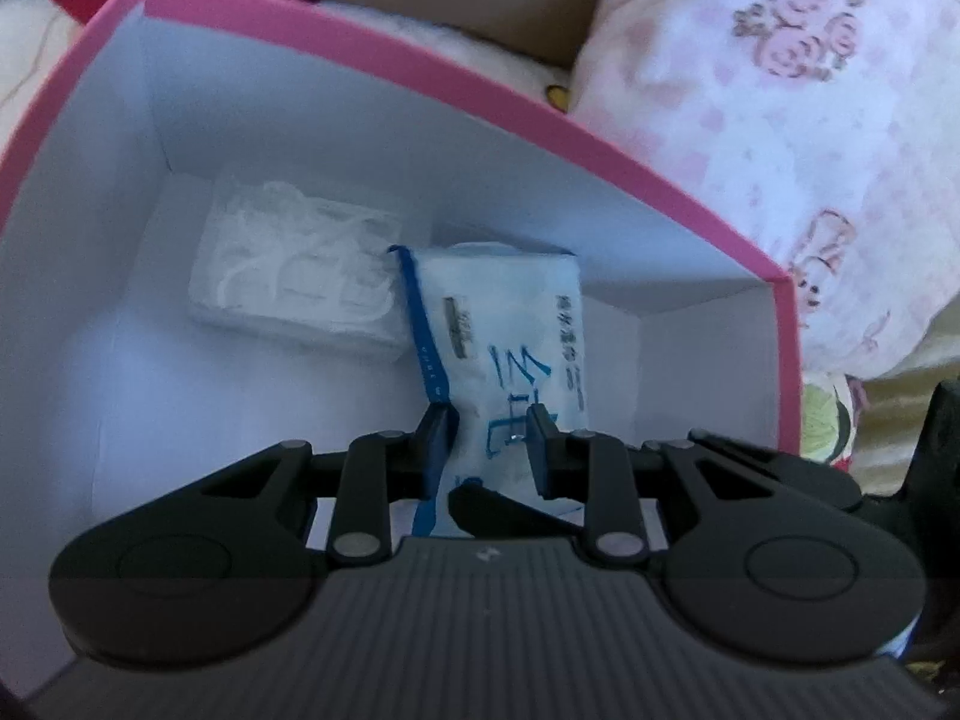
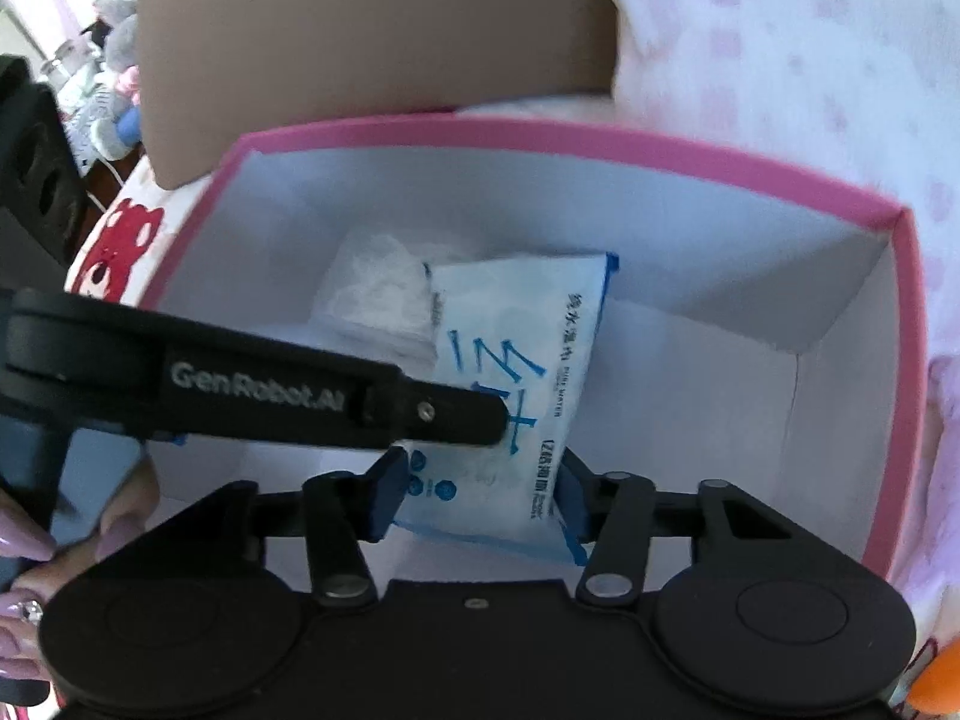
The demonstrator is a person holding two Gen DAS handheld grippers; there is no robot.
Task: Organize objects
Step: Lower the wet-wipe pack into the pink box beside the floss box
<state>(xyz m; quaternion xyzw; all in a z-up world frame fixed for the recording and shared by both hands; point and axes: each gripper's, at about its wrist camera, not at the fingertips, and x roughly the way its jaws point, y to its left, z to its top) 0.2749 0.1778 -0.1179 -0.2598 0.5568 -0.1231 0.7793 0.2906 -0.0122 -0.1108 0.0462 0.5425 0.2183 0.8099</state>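
The wet-wipes pack (image 1: 504,324) lies inside the pink box (image 1: 372,45), a clear packet (image 1: 294,282) at its 10 o'clock. Left hand-held gripper (image 1: 489,450) and right hand-held gripper (image 2: 480,498) both pinch the pack's near end.

The box (image 1: 600,144) had a pink rim and white inside, the wipes packet (image 1: 510,324) was white with blue edging and lettering, and the pillow (image 1: 780,90) was pale with pink roses.
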